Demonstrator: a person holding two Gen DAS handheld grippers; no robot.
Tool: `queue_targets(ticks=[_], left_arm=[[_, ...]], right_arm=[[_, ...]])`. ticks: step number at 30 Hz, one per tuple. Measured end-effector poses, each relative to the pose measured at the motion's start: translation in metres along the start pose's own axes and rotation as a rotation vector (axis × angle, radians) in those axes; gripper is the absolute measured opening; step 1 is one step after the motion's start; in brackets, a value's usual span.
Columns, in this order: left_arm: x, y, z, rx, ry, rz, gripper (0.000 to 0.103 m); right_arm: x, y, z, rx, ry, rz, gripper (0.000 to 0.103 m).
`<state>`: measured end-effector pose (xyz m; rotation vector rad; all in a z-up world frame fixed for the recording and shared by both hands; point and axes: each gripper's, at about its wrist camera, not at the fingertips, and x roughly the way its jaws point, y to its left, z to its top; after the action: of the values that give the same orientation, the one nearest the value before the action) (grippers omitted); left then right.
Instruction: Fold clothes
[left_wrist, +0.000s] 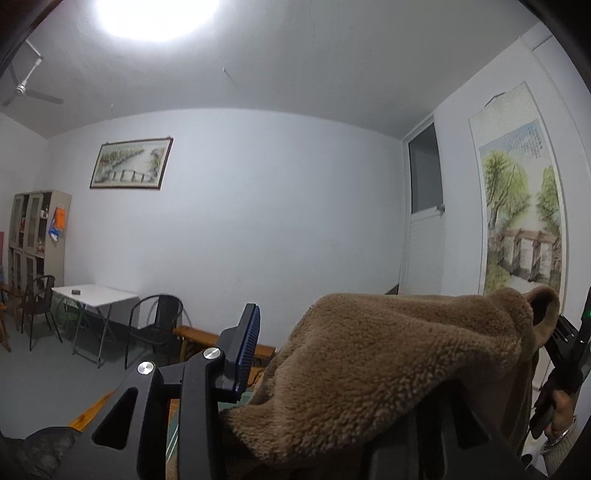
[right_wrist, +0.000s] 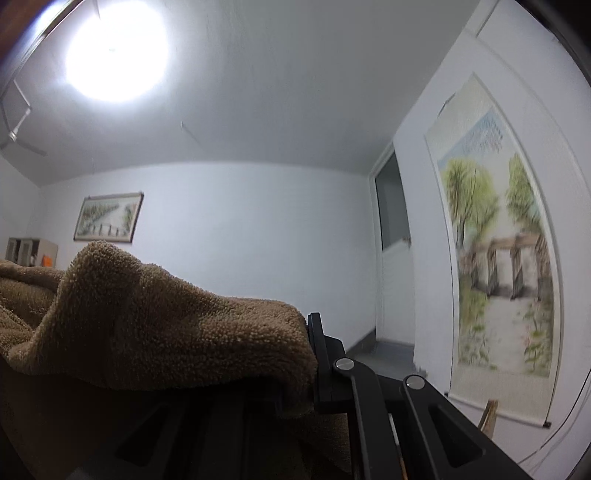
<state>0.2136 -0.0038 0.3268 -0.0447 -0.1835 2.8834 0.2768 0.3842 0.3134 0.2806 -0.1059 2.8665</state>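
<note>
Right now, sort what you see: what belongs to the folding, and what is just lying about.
For the job:
brown fleece garment
left gripper
right gripper

Just about:
white table
black chairs
cabinet
framed picture
hanging scroll
ceiling fan

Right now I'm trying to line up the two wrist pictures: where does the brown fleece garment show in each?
Left wrist view: the brown fleece garment fills the lower right, draped over the right side of the gripper.
Right wrist view: the garment fills the lower left, reaching the gripper's right finger.
Shared landmark: the hanging scroll painting on the right wall.
</note>
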Motion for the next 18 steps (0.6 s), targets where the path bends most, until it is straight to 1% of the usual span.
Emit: queue_targets(ticks=[2,7,9,15,18], left_arm=[[0.029,0.002,-0.013,-0.001,0.053,0.001,0.042],[0.103,0.007,-0.044,-0.005,0.184,0.005,0.042],[0.14,0.01,-0.062,0.006,0.251,0.012,0.042],[0.251,0.021,-0.117,0.038,0.452,0.033,0.042],[0.311,0.027,-0.15,0.05,0.569,0.047,0.042]], right_arm=[[0.027,-0.001,-0.017,-0.01,0.054,-0.008,0.01],[0.085,0.013,-0.067,-0.036,0.19,-0.003,0.01],[0.113,0.017,-0.086,-0.062,0.244,-0.005,0.01],[0.198,0.041,-0.165,-0.087,0.442,-0.007,0.01],[0.24,0.05,-0.211,-0.083,0.572,-0.004,0.01]])
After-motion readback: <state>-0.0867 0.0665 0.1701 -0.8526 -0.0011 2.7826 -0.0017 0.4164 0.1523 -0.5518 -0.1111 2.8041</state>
